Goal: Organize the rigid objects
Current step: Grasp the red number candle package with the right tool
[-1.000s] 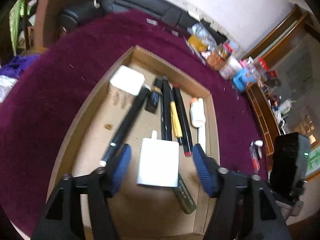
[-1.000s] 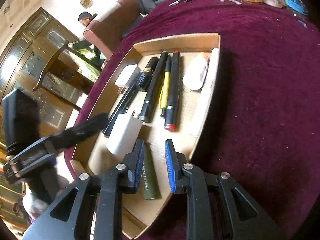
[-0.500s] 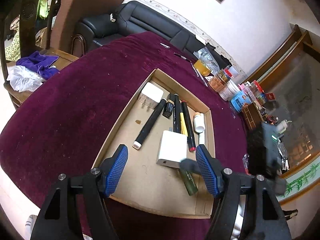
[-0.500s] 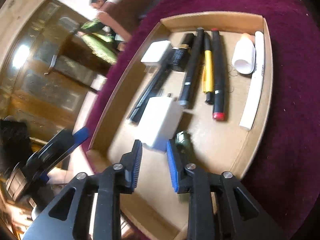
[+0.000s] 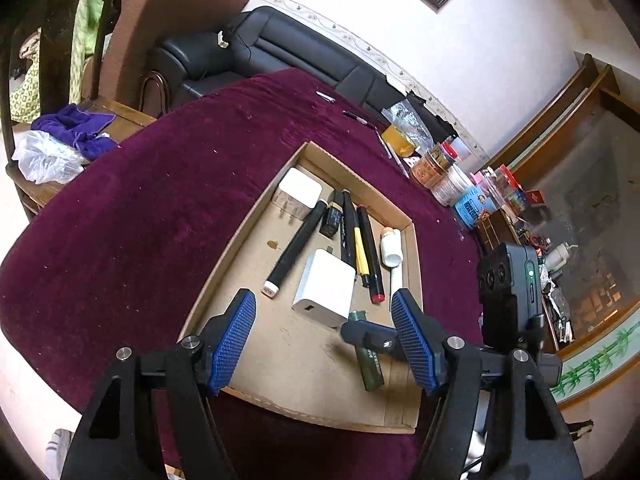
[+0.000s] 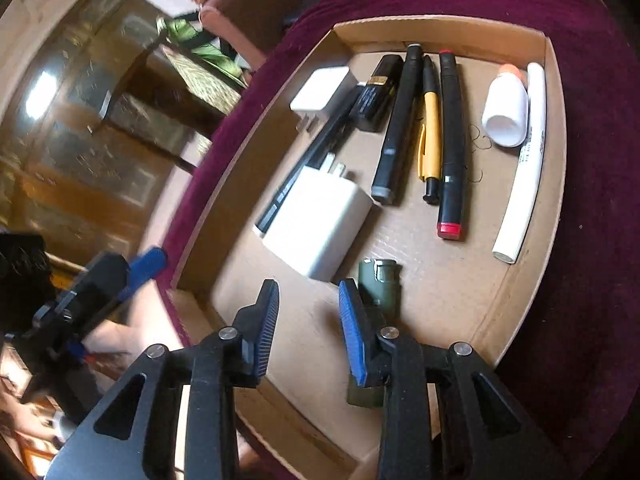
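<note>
A shallow cardboard tray point(image 5: 240, 236) point(image 6: 556, 184) lies on a maroon tablecloth. In it lie a white charger point(image 5: 325, 287) point(image 6: 316, 228), a second white charger point(image 5: 299, 194) point(image 6: 320, 88), several black markers and a yellow pen point(image 6: 431, 136), a white bottle point(image 6: 506, 110), a white tube point(image 6: 524, 168) and a dark green lighter point(image 5: 370, 364) point(image 6: 380, 284). My left gripper point(image 5: 322, 340) is open and empty above the tray's near end. My right gripper point(image 6: 308, 320) is open and empty, its right finger just over the lighter.
Jars, tins and a yellow container point(image 5: 398, 138) stand at the table's far right edge. A black sofa point(image 5: 256, 52) and a brown chair point(image 5: 168, 20) stand behind the table. A side table with a purple cloth point(image 5: 74, 128) is at the left.
My left gripper has pulled up and back from the tray, staying open. My right gripper has opened wider and moved in low over the lighter.
</note>
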A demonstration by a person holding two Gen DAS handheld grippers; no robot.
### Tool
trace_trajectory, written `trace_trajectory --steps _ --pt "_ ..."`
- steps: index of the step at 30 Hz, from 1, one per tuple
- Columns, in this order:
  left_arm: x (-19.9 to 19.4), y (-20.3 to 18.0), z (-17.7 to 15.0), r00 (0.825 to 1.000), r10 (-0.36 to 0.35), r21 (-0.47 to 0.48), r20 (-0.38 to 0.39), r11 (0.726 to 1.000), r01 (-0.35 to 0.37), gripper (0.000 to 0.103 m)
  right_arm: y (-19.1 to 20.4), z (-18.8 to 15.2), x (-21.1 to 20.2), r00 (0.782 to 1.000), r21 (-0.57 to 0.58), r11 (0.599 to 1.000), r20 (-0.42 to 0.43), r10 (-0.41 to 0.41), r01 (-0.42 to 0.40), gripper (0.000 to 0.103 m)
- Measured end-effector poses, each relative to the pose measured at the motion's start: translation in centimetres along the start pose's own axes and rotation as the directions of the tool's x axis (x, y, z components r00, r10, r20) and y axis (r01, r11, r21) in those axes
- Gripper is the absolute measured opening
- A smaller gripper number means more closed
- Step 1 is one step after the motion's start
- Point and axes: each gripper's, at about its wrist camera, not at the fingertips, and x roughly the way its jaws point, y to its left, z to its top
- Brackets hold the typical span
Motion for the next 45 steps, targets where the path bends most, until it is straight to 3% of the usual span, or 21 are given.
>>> trace_trajectory --steps 6,8,9,11,13,15,16,17,18,20,22,24,25,26,28,30,36,40,43,44,45 --pt "-0.4 -0.1 -0.3 1.000 0.000 0.007 0.005 1.000 0.000 0.065 -0.1 0.7 -0.5 0.992 -0.041 0.992 0.050 -0.120 0.122 0.029" --pt "-0.4 -0.1 -0.3 1.000 -0.002 0.007 0.008 1.000 0.001 0.065 -0.4 1.1 -1.5 0.964 -0.042 0.967 0.101 -0.244 0.250 0.030" --pt "-0.5 -0.2 -0.3 1.000 -0.005 0.007 0.008 1.000 0.005 0.065 -0.8 1.2 -2.2 0.963 -0.026 0.968 0.116 -0.245 0.249 0.030" --pt "-0.5 -0.3 -0.4 1.000 -0.010 0.011 0.006 1.000 0.010 0.065 -2.4 1.2 -4.8 0.972 0.047 0.987 0.173 -0.159 0.153 0.030" --pt "-0.4 -0.6 -0.5 1.000 -0.012 0.017 0.000 1.000 0.012 0.065 -3.5 0.8 -7.7 0.955 0.075 0.989 0.258 -0.144 0.129 0.030" --pt "-0.3 -1.1 -0.6 1.000 -0.017 0.033 -0.006 0.999 0.017 0.065 -3.9 0.0 -11.3 0.910 0.074 0.981 0.368 -0.194 0.179 0.030" --pt "-0.3 -1.4 -0.7 1.000 -0.018 0.042 -0.007 0.999 0.019 0.065 -4.3 -0.7 -13.3 0.873 0.079 0.972 0.427 -0.235 0.223 0.030" --pt "-0.3 -1.8 -0.8 1.000 -0.020 0.055 -0.008 0.998 0.021 0.065 -4.9 -2.1 -16.0 0.809 0.098 0.951 0.504 -0.302 0.294 0.037" --pt "-0.3 -2.3 -1.0 1.000 -0.025 0.074 -0.010 0.997 0.025 0.065 -5.2 -2.7 -17.4 0.770 0.115 0.936 0.541 -0.340 0.332 0.046" --pt "-0.1 -3.6 -1.4 0.999 -0.034 0.111 -0.015 0.993 0.036 0.065 -7.1 -5.3 -21.9 0.620 0.215 0.872 0.630 -0.468 0.440 0.092" --pt "0.2 -4.8 -1.8 0.998 -0.052 0.139 -0.024 0.989 0.054 0.065 -10.8 -7.8 -25.7 0.505 0.356 0.812 0.647 -0.572 0.463 0.102" --pt "0.7 -6.5 -2.6 0.996 -0.073 0.177 -0.046 0.981 0.080 0.065 -15.3 -8.9 -27.9 0.575 0.438 0.789 0.540 -0.614 0.431 0.103" --pt "1.1 -7.5 -3.1 0.995 -0.082 0.199 -0.060 0.976 0.093 0.065 -19.2 -9.8 -29.0 0.656 0.504 0.772 0.437 -0.615 0.388 0.101" --pt "1.4 -8.3 -3.5 0.994 -0.087 0.216 -0.071 0.971 0.101 0.065 -21.1 -10.8 -29.6 0.678 0.549 0.752 0.398 -0.618 0.364 0.099" --pt "2.4 -10.7 -4.7 0.990 -0.092 0.273 -0.106 0.955 0.118 0.065 -24.0 -13.0 -30.7 0.672 0.623 0.697 0.348 -0.654 0.355 0.099" --pt "3.3 -12.9 -5.8 0.988 -0.080 0.320 -0.136 0.940 0.120 0.065 -25.2 -14.4 -30.8 0.669 0.637 0.673 0.316 -0.673 0.376 0.099" --pt "5.6 -17.3 -9.0 0.978 -0.019 0.400 -0.209 0.910 0.104 0.065 -24.4 -12.2 -26.8 0.694 0.487 0.713 0.263 -0.670 0.504 0.091" --pt "5.5 -18.4 -10.2 0.983 0.051 0.455 -0.176 0.890 0.036 0.065 -25.1 -10.5 -23.7 0.721 0.417 0.731 0.218 -0.658 0.540 0.087" --pt "5.3 -18.8 -10.6 0.985 0.108 0.491 -0.133 0.871 -0.029 0.065 -25.5 -9.5 -21.4 0.738 0.387 0.734 0.172 -0.652 0.559 0.073" --pt "5.4 -18.9 -10.7 0.985 0.125 0.500 -0.119 0.865 -0.049 0.065 -25.4 -9.2 -20.6 0.724 0.373 0.720 0.161 -0.671 0.585 0.068" --pt "5.5 -18.9 -10.7 0.984 0.146 0.510 -0.102 0.857 -0.075 0.065 -24.8 -9.1 -20.1 0.690 0.347 0.696 0.162 -0.705 0.629 0.066"
